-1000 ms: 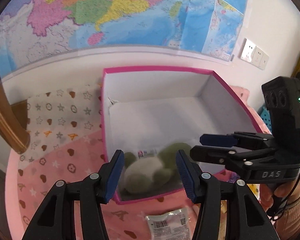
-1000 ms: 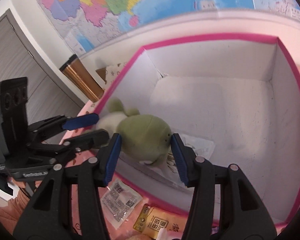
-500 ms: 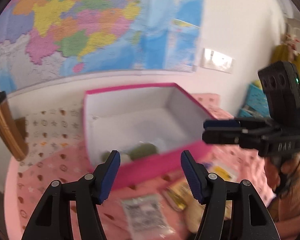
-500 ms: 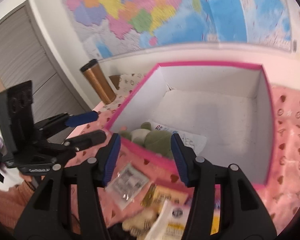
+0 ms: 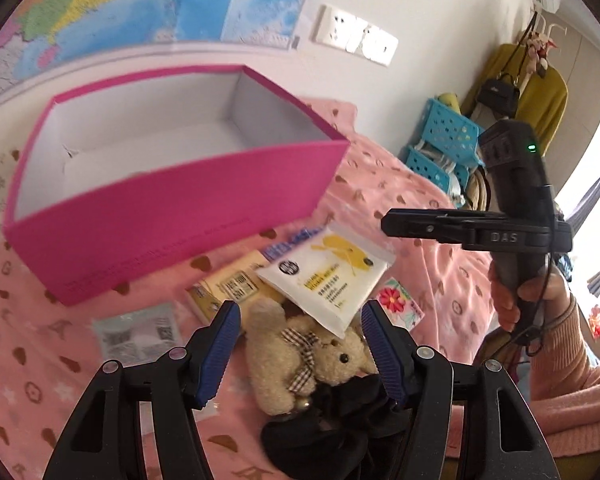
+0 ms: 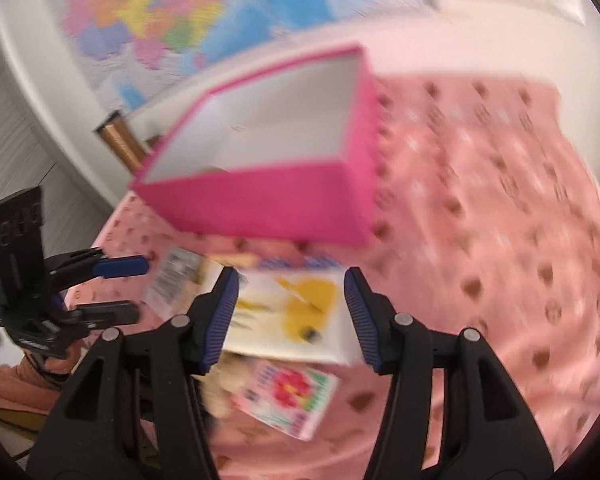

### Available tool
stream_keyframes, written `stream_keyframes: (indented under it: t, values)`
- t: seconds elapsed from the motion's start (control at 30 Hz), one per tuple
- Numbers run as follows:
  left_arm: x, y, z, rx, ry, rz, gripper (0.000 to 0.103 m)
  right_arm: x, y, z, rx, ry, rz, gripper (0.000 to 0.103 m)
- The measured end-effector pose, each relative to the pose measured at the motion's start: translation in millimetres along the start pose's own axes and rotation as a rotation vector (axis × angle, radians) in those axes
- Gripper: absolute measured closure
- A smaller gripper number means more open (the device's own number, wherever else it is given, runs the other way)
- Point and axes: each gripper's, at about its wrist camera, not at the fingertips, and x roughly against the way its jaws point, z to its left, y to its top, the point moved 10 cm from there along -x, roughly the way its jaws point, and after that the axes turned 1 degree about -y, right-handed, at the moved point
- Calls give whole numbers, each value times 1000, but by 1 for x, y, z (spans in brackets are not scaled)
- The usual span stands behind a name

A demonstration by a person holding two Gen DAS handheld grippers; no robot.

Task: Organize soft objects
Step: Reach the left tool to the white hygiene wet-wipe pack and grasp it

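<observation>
A pink box with a white inside stands on the pink bedspread; it also shows in the blurred right wrist view. In front of it lie a beige teddy bear, a white-and-yellow wipes pack, a black cloth and a floral packet. My left gripper is open and empty above the bear. My right gripper is open and empty above the wipes pack, and shows at the right of the left wrist view.
A yellow packet and a clear barcode bag lie on the spread beside the bear. Blue baskets and hanging clothes stand at the right wall. A map covers the wall behind the box. A copper cylinder stands at the left.
Both grippers have pulled back out of the box and moved down over the pile in front of it. The green plush stays in the box, hidden by the front wall.
</observation>
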Motion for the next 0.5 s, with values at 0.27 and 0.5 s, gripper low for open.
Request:
stream_keyframes:
  t: [0.27,0.5]
  values:
    - [-24,-14,-11,0,-45,78,39,-27,-22,-25,-85,48,65,46]
    - [-32,-10,-16,7,-83,105,42,-40,-30,-27,-116,102,97,48]
